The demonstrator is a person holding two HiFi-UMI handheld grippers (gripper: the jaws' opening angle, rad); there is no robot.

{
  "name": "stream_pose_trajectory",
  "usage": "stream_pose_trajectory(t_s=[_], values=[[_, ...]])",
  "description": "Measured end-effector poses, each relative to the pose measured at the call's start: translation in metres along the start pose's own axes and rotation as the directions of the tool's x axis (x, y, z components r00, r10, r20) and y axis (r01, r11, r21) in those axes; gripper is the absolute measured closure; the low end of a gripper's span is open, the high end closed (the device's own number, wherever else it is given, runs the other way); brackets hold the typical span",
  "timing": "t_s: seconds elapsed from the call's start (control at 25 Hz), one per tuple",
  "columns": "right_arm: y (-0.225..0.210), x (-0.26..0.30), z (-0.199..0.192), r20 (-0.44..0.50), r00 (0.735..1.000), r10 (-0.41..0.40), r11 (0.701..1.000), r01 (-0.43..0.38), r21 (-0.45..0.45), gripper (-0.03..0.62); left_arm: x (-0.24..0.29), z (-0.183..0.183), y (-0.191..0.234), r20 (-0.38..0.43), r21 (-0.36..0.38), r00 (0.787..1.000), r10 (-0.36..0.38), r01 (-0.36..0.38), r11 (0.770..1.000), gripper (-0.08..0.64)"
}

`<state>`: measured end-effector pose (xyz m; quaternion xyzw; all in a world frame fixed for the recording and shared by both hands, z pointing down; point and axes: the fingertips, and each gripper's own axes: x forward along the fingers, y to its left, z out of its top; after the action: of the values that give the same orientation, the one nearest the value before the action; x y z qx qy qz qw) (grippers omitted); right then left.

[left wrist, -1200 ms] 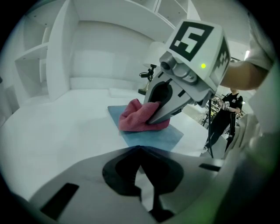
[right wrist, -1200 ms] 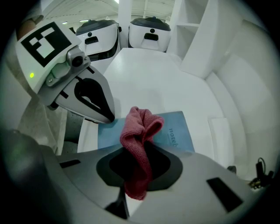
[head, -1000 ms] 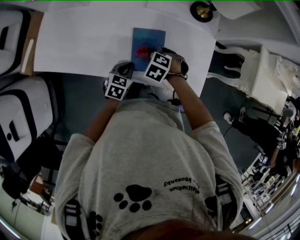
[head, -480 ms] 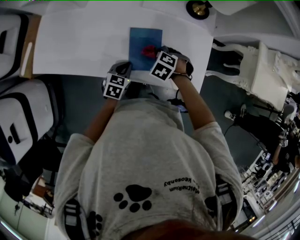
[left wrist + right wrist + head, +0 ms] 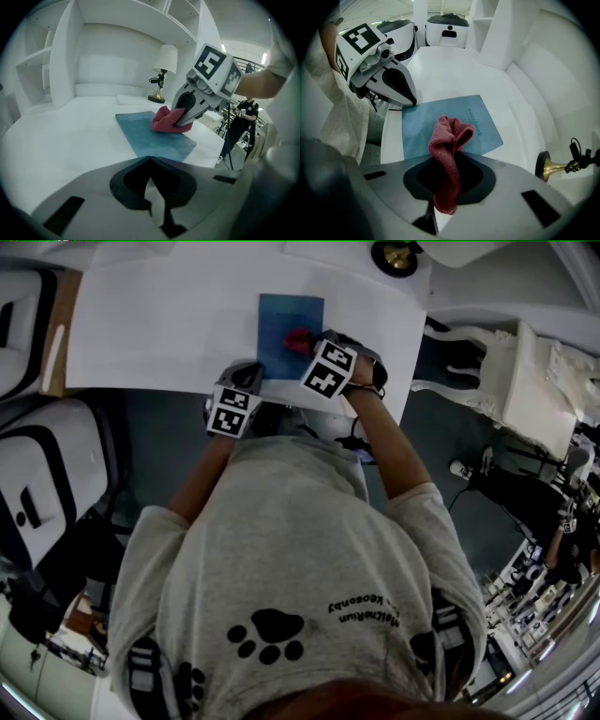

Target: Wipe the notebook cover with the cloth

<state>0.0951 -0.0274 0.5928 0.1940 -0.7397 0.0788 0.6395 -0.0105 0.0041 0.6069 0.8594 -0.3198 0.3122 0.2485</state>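
As the red cloth (image 5: 449, 140) has slid rightward over the blue notebook (image 5: 485, 123) | right gripper (image 5: 447, 173) clamps the cloth | left gripper (image 5: 151, 164) closed empty, pinning the near corner | wipe looks partway done

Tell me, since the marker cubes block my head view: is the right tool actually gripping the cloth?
Observer: Yes; the right gripper view shows the right tool shut on the red cloth.
Operator: Is the cloth on the notebook?
Observer: The left gripper view shows it resting on the blue notebook cover.
Operator: And the left tool?
Observer: Shut, nothing in it, tip by the notebook's corner.
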Motion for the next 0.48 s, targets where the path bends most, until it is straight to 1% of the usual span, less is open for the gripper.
stream_pose_trajectory(t_s=[0.08, 0.2, 0.48], values=[[-0.001, -0.005, 0.008, 0.02, 1.0, -0.006, 1.0, 0.006, 0.002, 0.531, 0.0, 0.0, 0.001, -0.001, 0.001, 1.0, 0.002, -0.002, 1.0, 0.549], [-0.001, -0.016, 0.03, 0.073, 0.997, -0.01, 1.0, 0.01, -0.007, 0.531, 0.0, 0.001, -0.001, 0.0, 0.0, 1.0, 0.002, -0.002, 1.0, 0.549], [0.008, -0.026, 0.092, 0.168, 0.986, 0.017, 0.997, -0.004, -0.079, 0.531, 0.002, 0.003, -0.002, 0.001, 0.0, 1.0, 0.005, -0.005, 1.0, 0.549]])
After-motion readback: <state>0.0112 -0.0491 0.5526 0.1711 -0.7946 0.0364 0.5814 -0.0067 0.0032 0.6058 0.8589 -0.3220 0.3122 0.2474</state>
